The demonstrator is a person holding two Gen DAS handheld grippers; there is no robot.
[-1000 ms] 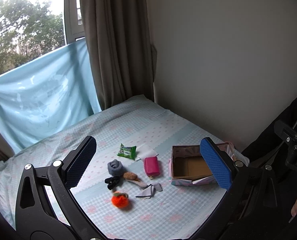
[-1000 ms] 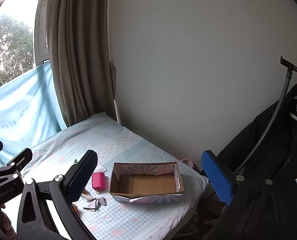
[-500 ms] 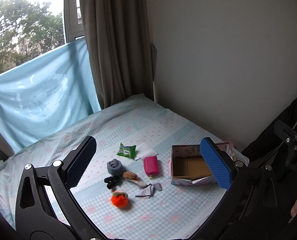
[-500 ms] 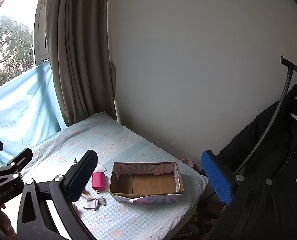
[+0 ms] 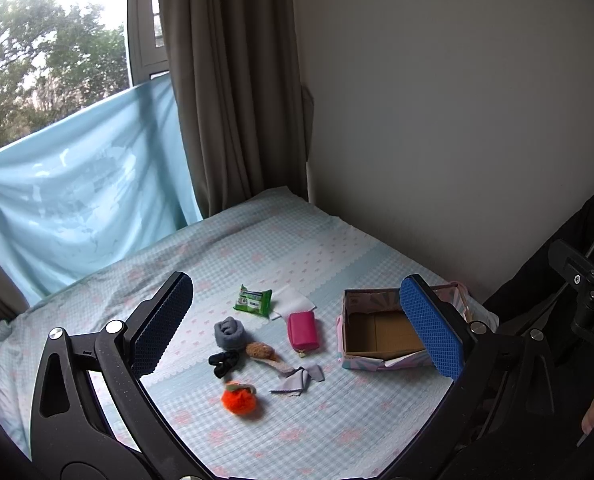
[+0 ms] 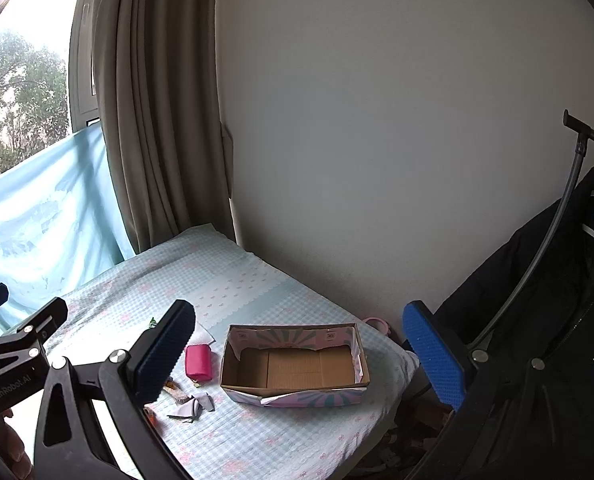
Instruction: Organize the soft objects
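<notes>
Several small soft objects lie on the checked bed cover [image 5: 337, 420]: an orange plush [image 5: 239, 399], a black item [image 5: 224, 362], a rolled grey sock [image 5: 229, 333], a brown plush [image 5: 262, 350], a grey cloth [image 5: 299, 378], a pink pouch [image 5: 303, 330] and a green wipes pack [image 5: 253, 300]. An open, empty cardboard box [image 5: 377, 334] stands to their right; it also shows in the right wrist view [image 6: 295, 364]. My left gripper [image 5: 297, 326] is open, high above the objects. My right gripper [image 6: 299, 354] is open, above the box.
A white tissue [image 5: 295, 305] lies by the wipes pack. A wall [image 6: 377, 140] runs along the bed's far right side. A brown curtain [image 5: 233, 80] and a blue sheet [image 5: 77, 200] hang behind. A black jacket on a rack [image 6: 557, 340] stands to the right.
Both grippers have drifted very slightly; the objects lie as before.
</notes>
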